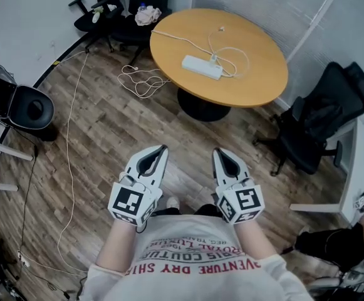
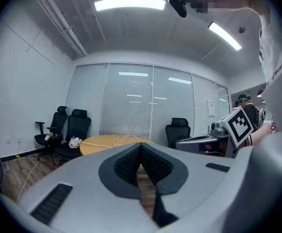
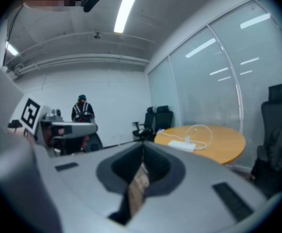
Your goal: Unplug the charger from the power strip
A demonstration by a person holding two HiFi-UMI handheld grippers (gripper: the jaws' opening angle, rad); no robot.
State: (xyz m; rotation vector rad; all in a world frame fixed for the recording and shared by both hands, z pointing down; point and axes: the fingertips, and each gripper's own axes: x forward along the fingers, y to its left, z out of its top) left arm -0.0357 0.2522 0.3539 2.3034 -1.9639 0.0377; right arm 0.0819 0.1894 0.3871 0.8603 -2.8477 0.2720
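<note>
Head view | we hold left tool and right tool both closed, empty | charger sits plugged in power strip on table, well ahead | risk: strip lifts with charger if we pull unpinned

The left gripper and right gripper point forward, fingers pressed together.
</note>
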